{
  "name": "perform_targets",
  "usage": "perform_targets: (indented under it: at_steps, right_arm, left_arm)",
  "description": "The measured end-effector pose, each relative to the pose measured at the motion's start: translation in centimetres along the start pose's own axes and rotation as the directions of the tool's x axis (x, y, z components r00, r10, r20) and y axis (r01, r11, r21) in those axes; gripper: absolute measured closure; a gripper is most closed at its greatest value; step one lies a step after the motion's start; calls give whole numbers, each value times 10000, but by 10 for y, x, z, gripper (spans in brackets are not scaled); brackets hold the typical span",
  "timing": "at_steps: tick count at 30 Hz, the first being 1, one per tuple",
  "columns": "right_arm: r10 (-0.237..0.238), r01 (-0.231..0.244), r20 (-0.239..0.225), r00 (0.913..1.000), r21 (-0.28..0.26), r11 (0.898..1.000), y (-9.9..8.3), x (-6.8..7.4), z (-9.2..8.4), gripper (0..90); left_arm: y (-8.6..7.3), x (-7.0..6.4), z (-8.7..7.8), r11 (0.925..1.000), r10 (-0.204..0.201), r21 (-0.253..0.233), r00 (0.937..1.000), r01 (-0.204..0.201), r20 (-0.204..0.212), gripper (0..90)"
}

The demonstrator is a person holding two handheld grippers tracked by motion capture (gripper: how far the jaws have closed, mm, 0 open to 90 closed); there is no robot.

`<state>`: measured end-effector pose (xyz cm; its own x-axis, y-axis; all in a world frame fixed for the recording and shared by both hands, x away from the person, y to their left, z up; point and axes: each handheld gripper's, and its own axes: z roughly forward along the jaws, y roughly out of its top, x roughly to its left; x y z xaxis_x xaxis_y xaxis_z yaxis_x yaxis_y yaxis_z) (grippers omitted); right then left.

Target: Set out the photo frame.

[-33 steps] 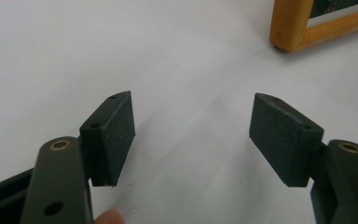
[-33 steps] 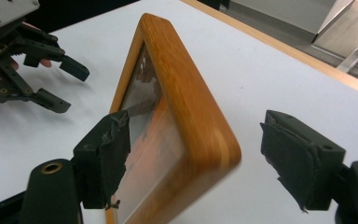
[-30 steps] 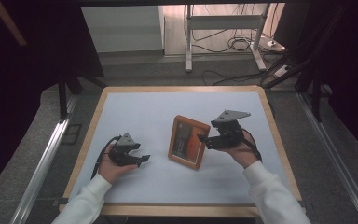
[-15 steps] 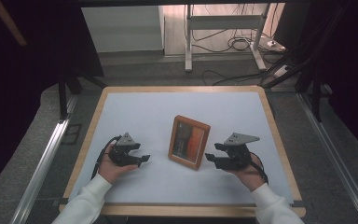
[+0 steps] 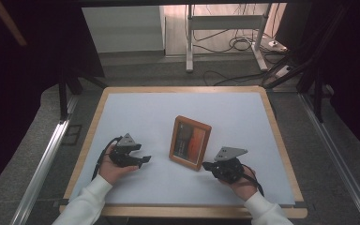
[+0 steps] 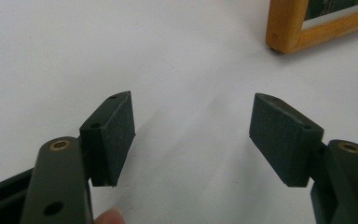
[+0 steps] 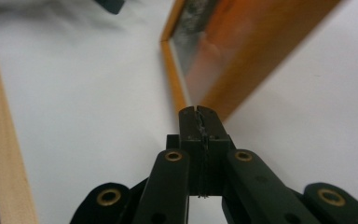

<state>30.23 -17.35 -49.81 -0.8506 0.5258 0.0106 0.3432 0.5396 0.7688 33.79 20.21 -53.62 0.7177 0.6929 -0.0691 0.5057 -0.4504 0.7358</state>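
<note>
- The left gripper (image 5: pixel 145 160) is held low over the white table (image 5: pixel 122 112), left of the picture frame (image 5: pixel 190 142); its jaws are spread wide with nothing between the pads (image 6: pixel 121 126), and a wooden corner of the frame (image 6: pixel 284 28) is seen well ahead of them in the left gripper view.
- The wooden picture frame is placed near the middle of the table, between the two grippers, its orange and dark picture facing the person; whether it stands propped or lies flat cannot be told for certain, though it appears to stand tilted back.
- The right gripper (image 5: pixel 207 165) is held just beside the frame's lower right corner; its jaws have just been closing and are now pressed together on nothing, as is shown in the right gripper view (image 7: pixel 199 116), where the frame's edge (image 7: pixel 175 79) is seen just beyond the tips.
- The step in hand is judged to be the release of the frame, with the right gripper drawn clear.
- If the frame is to be handled again, the right jaws must first be reopened and set around an edge.
</note>
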Motion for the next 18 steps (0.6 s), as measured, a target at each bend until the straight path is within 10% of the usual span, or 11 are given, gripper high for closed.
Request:
perform_targets:
  at_steps: [18]
  right_arm:
    - [-585, 605, -365, 9976, 544, 9967, 4, 22, 29, 897]
  left_arm:
    - [0, -1, 2, 9999, 92, 111, 9999, -92, 41, 304]
